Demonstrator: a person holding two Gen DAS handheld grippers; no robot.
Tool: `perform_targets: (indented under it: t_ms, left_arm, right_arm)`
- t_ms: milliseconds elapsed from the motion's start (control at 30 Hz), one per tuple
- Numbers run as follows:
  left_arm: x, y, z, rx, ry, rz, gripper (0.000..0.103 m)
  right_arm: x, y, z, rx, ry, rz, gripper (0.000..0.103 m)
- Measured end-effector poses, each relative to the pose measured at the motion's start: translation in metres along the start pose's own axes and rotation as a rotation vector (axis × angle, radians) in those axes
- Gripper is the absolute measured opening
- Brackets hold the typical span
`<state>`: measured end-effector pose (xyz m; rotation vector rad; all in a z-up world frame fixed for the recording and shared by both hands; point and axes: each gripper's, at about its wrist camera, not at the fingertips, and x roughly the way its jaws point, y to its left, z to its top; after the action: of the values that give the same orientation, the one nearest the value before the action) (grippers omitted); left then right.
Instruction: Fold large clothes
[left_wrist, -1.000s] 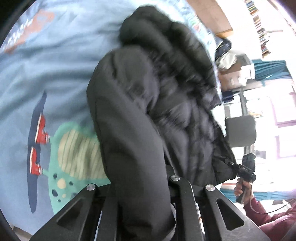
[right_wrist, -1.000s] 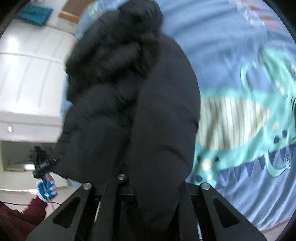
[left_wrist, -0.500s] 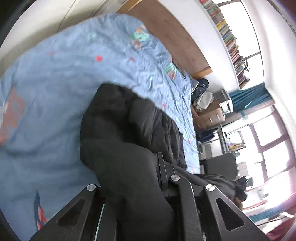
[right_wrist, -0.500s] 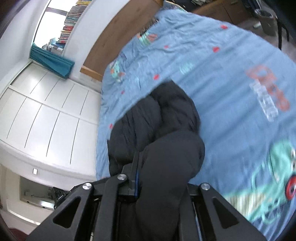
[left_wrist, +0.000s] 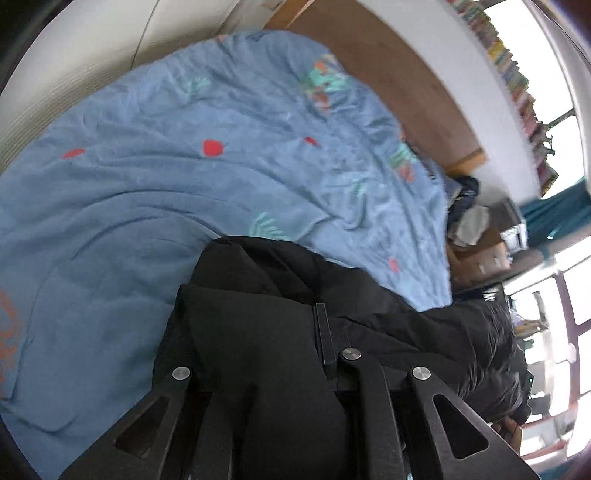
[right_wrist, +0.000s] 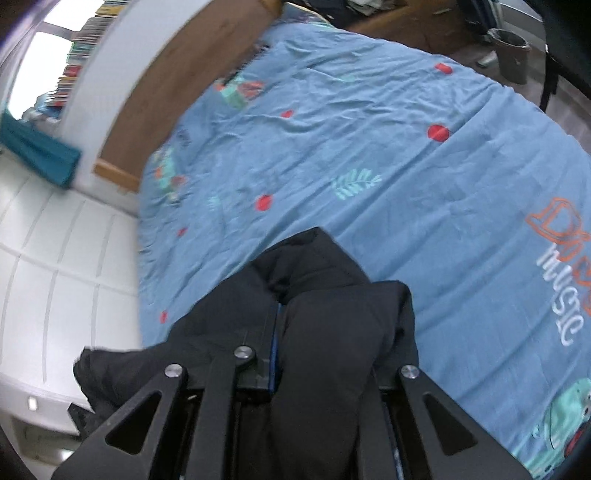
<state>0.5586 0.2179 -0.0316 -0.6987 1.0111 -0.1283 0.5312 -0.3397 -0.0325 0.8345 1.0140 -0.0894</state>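
Note:
A black puffer jacket (left_wrist: 388, 314) lies bunched on a blue printed bed cover (left_wrist: 184, 184). My left gripper (left_wrist: 291, 317) pinches a thick fold of it. That fold drapes over one finger and hides it, and the jaws are just starting to open with fabric still between them. In the right wrist view the same jacket (right_wrist: 325, 332) sits low in the picture on the cover (right_wrist: 406, 166). My right gripper (right_wrist: 290, 314) is shut on another fold, which spills over and covers its right finger.
A wooden headboard (left_wrist: 388, 74) runs along the far end of the bed, with a shelf of books (left_wrist: 517, 74) above it. White wardrobe doors (right_wrist: 55, 258) stand beside the bed. A drawer unit with piled clothes (left_wrist: 476, 254) and a bin (right_wrist: 509, 51) are beyond the other side.
Both grippers carried the jacket across the bed toward the headboard and tipped upward. The dinosaur print left the left view. The jacket dropped from filling the views to their lower part.

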Motion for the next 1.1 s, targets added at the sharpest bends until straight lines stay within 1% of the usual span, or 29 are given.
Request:
perform_targets:
  t_ms: [33, 167, 233, 300, 333, 400, 467, 500, 533, 567, 600, 633, 667, 733, 833, 933, 1000, 1100]
  left_arm:
    - [0.013, 0.005, 0.002, -0.012, 0.012, 0.016, 0.016]
    - [0.056, 0.02, 0.008, -0.048, 0.06, 0.048, 0.017]
    - [0.069, 0.025, 0.009, -0.068, 0.079, 0.038, 0.018]
    - [0.078, 0.029, 0.011, -0.088, 0.09, 0.023, 0.02]
    - [0.078, 0.03, 0.012, -0.101, 0.09, 0.01, 0.023]
    - [0.074, 0.035, 0.015, -0.143, 0.081, -0.04, 0.031]
    - [0.063, 0.036, 0.019, -0.168, 0.061, -0.092, 0.046]
    - [0.056, 0.036, 0.021, -0.18, 0.048, -0.114, 0.051]
    - [0.049, 0.037, 0.024, -0.194, 0.033, -0.134, 0.059]
    - [0.042, 0.037, 0.027, -0.216, 0.017, -0.161, 0.065]
    - [0.034, 0.037, 0.031, -0.237, 0.004, -0.187, 0.067]
    - [0.027, 0.036, 0.034, -0.246, -0.005, -0.194, 0.071]
    - [0.023, 0.033, 0.036, -0.241, -0.011, -0.189, 0.072]
    - [0.012, 0.025, 0.04, -0.215, -0.021, -0.177, 0.074]
    - [-0.002, 0.019, 0.044, -0.19, -0.047, -0.162, 0.077]
    - [-0.022, 0.016, 0.049, -0.18, -0.102, -0.147, 0.081]
    - [-0.036, 0.014, 0.053, -0.17, -0.13, -0.134, 0.082]
    - [-0.05, 0.004, 0.053, -0.112, -0.146, -0.09, 0.082]
  right_arm:
    - [0.015, -0.003, 0.004, 0.016, 0.01, -0.014, 0.011]
    - [0.066, -0.015, 0.011, 0.048, 0.054, -0.076, 0.011]
    - [0.082, -0.017, 0.012, 0.053, 0.066, -0.097, 0.011]
    - [0.094, -0.019, 0.014, 0.066, 0.071, -0.099, 0.012]
    - [0.096, -0.019, 0.014, 0.07, 0.071, -0.101, 0.013]
    - [0.098, -0.019, 0.014, 0.082, 0.064, -0.099, 0.015]
    - [0.096, -0.019, 0.015, 0.087, 0.06, -0.089, 0.019]
    - [0.093, -0.018, 0.016, 0.085, 0.055, -0.077, 0.02]
    - [0.089, -0.017, 0.018, 0.084, 0.048, -0.062, 0.024]
    - [0.085, -0.016, 0.02, 0.089, 0.04, -0.046, 0.029]
    - [0.08, -0.017, 0.023, 0.105, 0.029, -0.014, 0.032]
    - [0.075, -0.017, 0.024, 0.122, 0.02, 0.016, 0.044]
    - [0.07, -0.016, 0.027, 0.138, 0.008, 0.043, 0.054]
    - [0.059, -0.011, 0.032, 0.136, -0.012, 0.06, 0.06]
    - [0.044, -0.002, 0.039, 0.127, -0.028, 0.079, 0.064]
    - [0.028, 0.004, 0.046, 0.121, -0.041, 0.098, 0.066]
    - [0.016, 0.007, 0.051, 0.122, -0.068, 0.107, 0.067]
    - [-0.007, 0.012, 0.058, 0.106, -0.132, 0.107, 0.073]
